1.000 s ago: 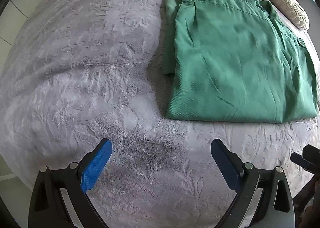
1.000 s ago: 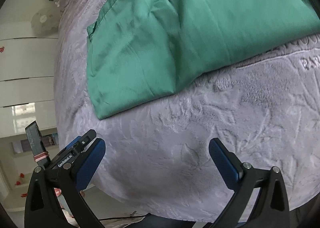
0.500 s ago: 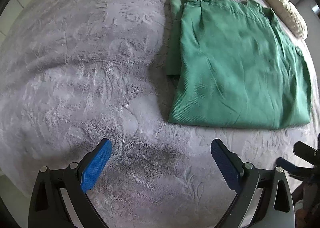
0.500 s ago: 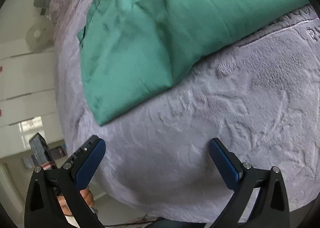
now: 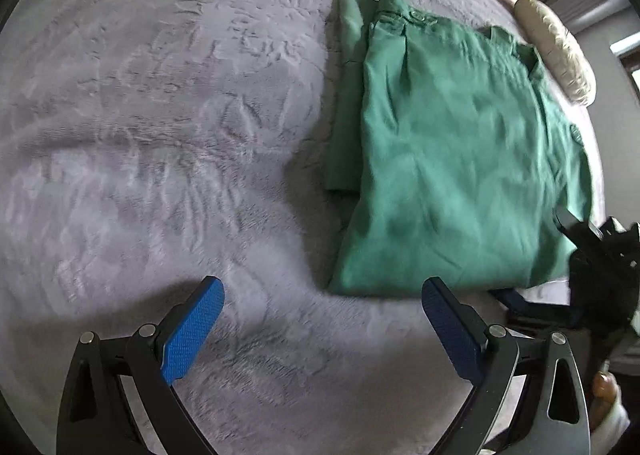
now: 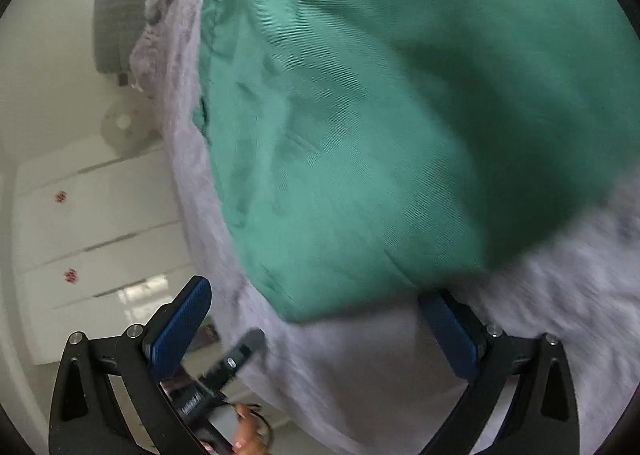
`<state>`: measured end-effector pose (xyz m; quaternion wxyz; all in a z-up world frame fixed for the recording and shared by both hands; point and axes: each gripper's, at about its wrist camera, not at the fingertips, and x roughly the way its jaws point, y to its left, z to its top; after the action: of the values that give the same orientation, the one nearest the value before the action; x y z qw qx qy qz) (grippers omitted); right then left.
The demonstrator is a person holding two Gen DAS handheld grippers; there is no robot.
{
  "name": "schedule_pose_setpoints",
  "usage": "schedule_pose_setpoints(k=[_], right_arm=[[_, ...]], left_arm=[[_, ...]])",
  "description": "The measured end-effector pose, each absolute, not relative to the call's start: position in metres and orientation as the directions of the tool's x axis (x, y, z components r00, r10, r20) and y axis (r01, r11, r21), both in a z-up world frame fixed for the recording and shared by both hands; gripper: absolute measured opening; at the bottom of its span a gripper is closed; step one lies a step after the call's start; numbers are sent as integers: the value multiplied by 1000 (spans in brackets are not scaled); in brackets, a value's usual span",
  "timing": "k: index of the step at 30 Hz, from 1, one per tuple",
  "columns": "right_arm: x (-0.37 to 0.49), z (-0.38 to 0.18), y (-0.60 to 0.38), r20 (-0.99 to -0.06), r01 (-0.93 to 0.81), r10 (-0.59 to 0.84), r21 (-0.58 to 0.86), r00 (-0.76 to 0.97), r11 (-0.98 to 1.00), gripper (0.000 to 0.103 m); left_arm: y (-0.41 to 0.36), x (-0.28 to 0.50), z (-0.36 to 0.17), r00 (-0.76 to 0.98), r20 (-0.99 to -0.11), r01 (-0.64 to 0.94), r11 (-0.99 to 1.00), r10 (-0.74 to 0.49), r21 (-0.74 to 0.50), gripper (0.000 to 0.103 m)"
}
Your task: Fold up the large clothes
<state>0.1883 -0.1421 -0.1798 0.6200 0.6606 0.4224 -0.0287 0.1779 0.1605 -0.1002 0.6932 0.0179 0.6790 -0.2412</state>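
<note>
Both my grippers gape wide: left [image 5: 322, 317] over the blanket [image 5: 160, 135], right [image 6: 316, 319] at the folded trousers' [image 6: 380, 115] corner.

A home bedroom, bed under a grey plush blanket [image 5: 160, 115], pillow [image 5: 560, 51] at its head, white drawers [image 6: 100, 215] alongside.
</note>
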Motion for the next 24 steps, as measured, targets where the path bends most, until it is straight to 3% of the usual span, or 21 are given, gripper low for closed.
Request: schedule_pose_setpoints(k=[6, 7, 8, 10, 11, 15, 20, 24], right_arm=[[202, -195, -143, -462, 556, 506, 830, 728, -43, 100], [204, -197, -144, -464, 566, 513, 823, 722, -52, 83], [206, -200, -144, -508, 610, 528, 792, 681, -26, 49], [209, -203, -142, -540, 643, 549, 766, 638, 5, 21], [210, -201, -142, -521, 626, 549, 780, 653, -5, 14], [217, -173, -149, -399, 498, 556, 867, 729, -30, 10], [223, -149, -155, -358, 435, 579, 900, 733, 6, 10], [221, -154, -153, -374, 449, 604, 893, 703, 30, 10]], left_arm=[[158, 200, -101, -88, -901, 294, 853, -424, -431, 99], [157, 201, -102, -97, -888, 279, 845, -449, -457, 99], [154, 203, -103, -107, -872, 261, 833, -478, -488, 99], [146, 212, -109, -135, -844, 235, 811, -519, -536, 99], [142, 214, -111, -142, -838, 225, 807, -527, -546, 99], [128, 229, -123, -194, -769, 177, 749, -609, -638, 99], [104, 248, -141, -277, -656, 99, 658, -702, -746, 99], [74, 250, -143, -294, -671, 131, 667, -681, -734, 95]])
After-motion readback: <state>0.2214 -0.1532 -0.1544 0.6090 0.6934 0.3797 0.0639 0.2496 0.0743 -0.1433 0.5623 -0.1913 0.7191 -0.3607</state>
